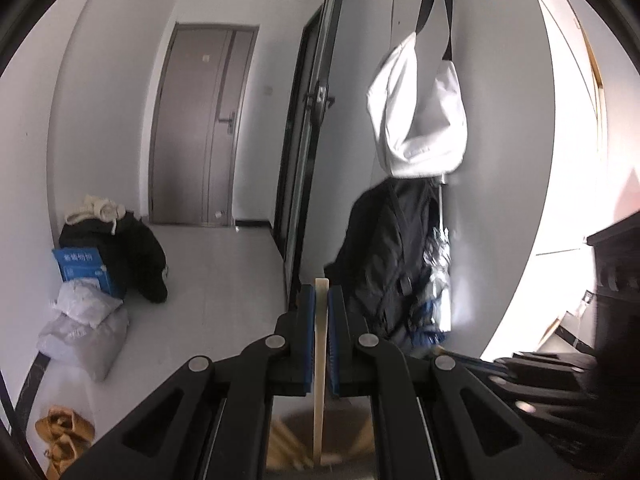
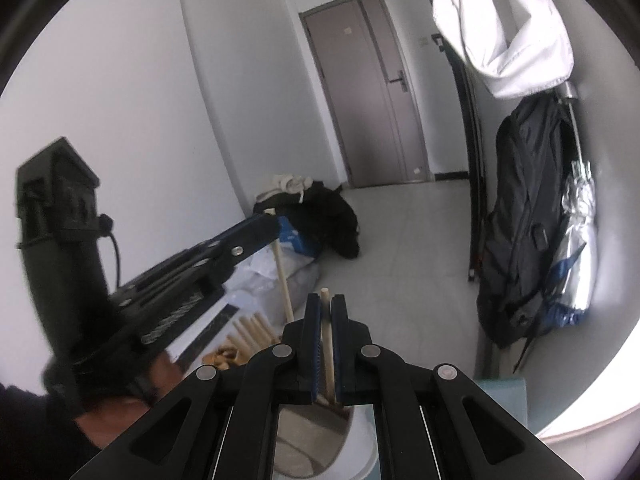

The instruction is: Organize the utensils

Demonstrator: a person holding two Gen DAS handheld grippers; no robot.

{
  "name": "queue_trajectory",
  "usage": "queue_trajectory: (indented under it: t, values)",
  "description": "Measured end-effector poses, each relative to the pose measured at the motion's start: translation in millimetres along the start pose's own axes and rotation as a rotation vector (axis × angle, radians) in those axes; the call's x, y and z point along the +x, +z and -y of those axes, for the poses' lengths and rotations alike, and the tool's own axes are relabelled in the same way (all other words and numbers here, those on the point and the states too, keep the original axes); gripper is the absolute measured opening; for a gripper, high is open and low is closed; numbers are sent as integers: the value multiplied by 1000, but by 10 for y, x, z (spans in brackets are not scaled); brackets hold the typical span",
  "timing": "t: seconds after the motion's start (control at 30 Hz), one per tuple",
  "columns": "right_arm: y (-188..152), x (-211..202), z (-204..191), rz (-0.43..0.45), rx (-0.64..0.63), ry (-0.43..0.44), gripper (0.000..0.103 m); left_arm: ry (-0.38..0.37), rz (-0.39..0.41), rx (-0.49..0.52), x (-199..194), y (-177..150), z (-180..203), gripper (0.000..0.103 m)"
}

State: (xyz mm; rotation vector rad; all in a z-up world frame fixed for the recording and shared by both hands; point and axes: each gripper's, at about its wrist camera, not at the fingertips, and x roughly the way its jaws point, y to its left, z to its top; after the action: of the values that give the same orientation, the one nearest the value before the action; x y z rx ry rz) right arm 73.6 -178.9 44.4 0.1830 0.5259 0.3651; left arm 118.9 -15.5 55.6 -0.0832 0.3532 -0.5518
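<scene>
My left gripper (image 1: pixel 321 300) is shut on a pale flat wooden utensil handle (image 1: pixel 320 360) that stands upright between its blue pads. Below it lie blurred wooden utensils (image 1: pixel 284 448). My right gripper (image 2: pixel 326 308) is shut on a thin round wooden stick (image 2: pixel 328 344), upright above a white holder cup (image 2: pixel 356 440). In the right wrist view the left gripper (image 2: pixel 268 220) shows at the left, holding its wooden handle (image 2: pixel 282 272) upright. Several wooden handles (image 2: pixel 250 332) lie beneath it.
A grey door (image 1: pixel 200 128) is at the far end of the hallway. Clothes, a blue box (image 1: pixel 86 272) and bags lie on the floor at left. A black backpack (image 1: pixel 392 264) and white bag (image 1: pixel 416 112) hang at right. A pale blue mat (image 2: pixel 508 400) lies under the cup.
</scene>
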Motion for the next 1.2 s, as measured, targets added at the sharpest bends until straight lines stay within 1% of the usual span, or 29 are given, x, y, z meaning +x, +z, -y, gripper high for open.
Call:
queue_trajectory:
  t: [0.1, 0.13, 0.17, 0.2, 0.23, 0.27, 0.3, 0.33, 0.37, 0.4, 0.43, 0.47, 0.5, 0.53, 0.57, 0.6, 0.63, 0.67, 0.7, 0.77, 0.87, 0.9, 0.93, 0.97, 1.0, 1.03, 1.07, 1.1, 1.2]
  values:
    - [-83, 60, -6, -27, 16, 5, 6, 9, -62, -16, -76, -65, 8, 2]
    - [-120, 81, -6, -36, 26, 19, 7, -22, -100, -33, -90, -90, 7, 2]
    - [-157, 128, -10, -55, 24, 21, 7, -19, -127, -33, -86, -120, 5, 2]
    - [-186, 169, -24, -76, 15, 12, 7, -5, -143, -36, -89, -157, 2, 2]
    - [-213, 189, -38, -86, 3, 1, 7, -12, -164, -45, -76, -189, -11, 2]
    - [-246, 205, -52, -91, -8, -10, 7, -24, -214, -74, -54, -231, -37, 2]
    - [-275, 217, -62, -99, -20, -23, 7, -20, -243, -97, -49, -262, -59, 2]
    - [-296, 212, -79, -106, -30, -29, 10, -14, -259, -112, -53, -281, -76, 2]
    - [-318, 170, -82, -107, -26, -43, 14, 12, -269, -124, -88, -306, -88, 3]
    - [-330, 124, -67, -102, -14, -38, 19, 37, -270, -132, -137, -318, -94, 6]
    - [-340, 61, -56, -92, -1, -24, 29, 49, -271, -140, -173, -326, -99, 9]
    - [-354, -59, -47, -68, 16, -15, 35, 73, -273, -153, -232, -319, -97, 19]
    - [-363, -123, -45, -53, 22, -18, 37, 96, -272, -162, -288, -309, -87, 32]
    - [-383, -250, -48, -25, 31, -24, 44, 114, -261, -169, -354, -297, -71, 38]
    - [-382, -317, -56, -12, 33, -23, 53, 139, -252, -168, -395, -290, -53, 49]
    - [-398, -428, -65, 14, 31, -17, 57, 185, -245, -158, -461, -268, -7, 54]
    - [-400, -498, -77, 31, 27, -18, 59, 203, -234, -150, -512, -259, 24, 55]
    - [-422, -613, -92, 56, 16, -21, 62, 242, -212, -133, -592, -229, 105, 59]
    - [-429, -669, -90, 68, 13, -24, 65, 269, -203, -129, -632, -226, 131, 67]
    - [-458, -831, -98, 101, 13, -41, 73, 314, -178, -118, -723, -192, 243, 74]
    - [-497, -1026, -119, 131, 17, -53, 76, 386, -157, -89, -834, -181, 388, 77]
    - [-517, -1093, -133, 145, 14, -58, 77, 392, -150, -84, -875, -180, 443, 78]
    - [-541, -1157, -149, 158, 8, -60, 79, 404, -136, -85, -921, -188, 482, 80]
    - [-554, -1194, -159, 167, 5, -64, 83, 423, -124, -87, -936, -190, 489, 83]
    - [-574, -1232, -167, 179, 0, -72, 85, 454, -109, -87, -972, -194, 514, 86]
    - [-589, -1264, -177, 191, -5, -82, 88, 476, -92, -86, -1010, -213, 520, 86]
    - [-619, -1313, -196, 201, -17, -98, 90, 489, -78, -85, -1056, -227, 516, 87]
    - [-638, -1337, -214, 206, -25, -106, 90, 500, -65, -82, -1086, -240, 536, 91]
    - [-704, -1422, -256, 230, -45, -107, 93, 509, -72, -92, -1140, -298, 544, 97]
